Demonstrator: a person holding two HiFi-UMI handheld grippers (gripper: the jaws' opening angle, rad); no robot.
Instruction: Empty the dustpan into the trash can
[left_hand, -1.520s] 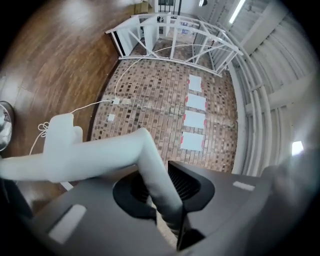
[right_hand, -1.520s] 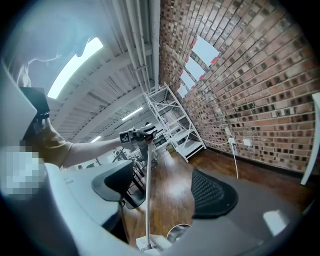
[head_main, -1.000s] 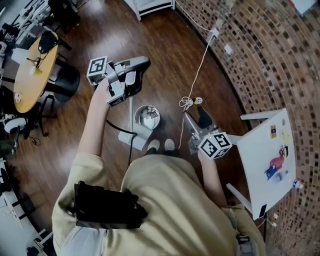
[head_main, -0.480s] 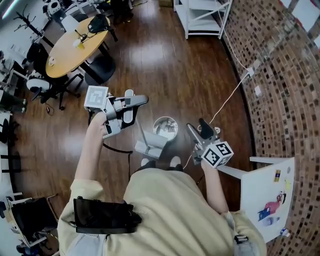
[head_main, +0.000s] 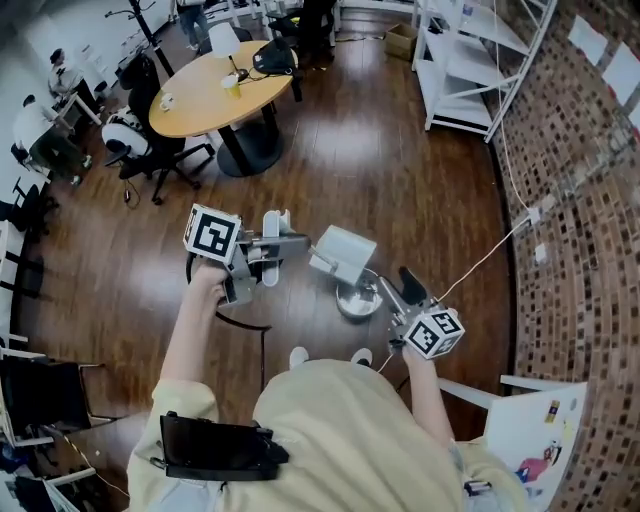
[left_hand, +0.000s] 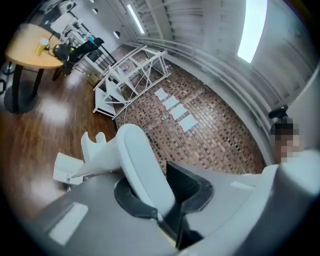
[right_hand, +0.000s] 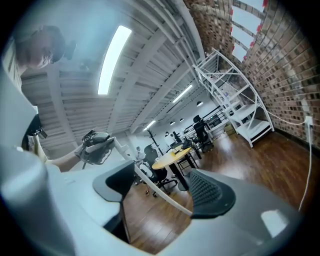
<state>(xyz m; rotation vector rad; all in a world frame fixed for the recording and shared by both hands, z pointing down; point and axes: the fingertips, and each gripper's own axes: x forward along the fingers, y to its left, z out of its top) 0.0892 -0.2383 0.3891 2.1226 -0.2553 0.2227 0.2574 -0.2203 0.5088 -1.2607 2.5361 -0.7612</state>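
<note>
Left gripper (left_hand: 161, 195): it was closed firmly on the broad white handle (left_hand: 137, 160). The whole tool hung from this one grip, so a turn of the wrist could tip it.

Handle: it ran forward out of the jaws and narrowed toward the pan. I think it was gripped at this far end to keep the hand away from the dirt and to let the pan swing freely.

Dustpan (head_main: 342, 255): it was lifted off the wooden floor (head_main: 400, 180) and tilted. In the head view it covered part of the rim of the trash can (head_main: 352, 310). This position suggests the pouring step was in hand. No view showed whether anything was falling out.

Trash can: it was small, round and of metal. It stood upright on the floor between the two grippers, so both hands could reach over it.

Right gripper (right_hand: 162, 193): its jaws had just been closing, but they stood apart. A thin white rod (right_hand: 150, 180) crossed the gap between them, and no pad visibly pressed on it. The rod led back toward the other gripper, so it was probably the long shaft of the dustpan.

Reason for right gripper: it seemed placed there to catch the shaft near the pan and steady the tilt over the small opening.

Risk: the can was narrow, and a swinging pan could spill beside it.
</note>
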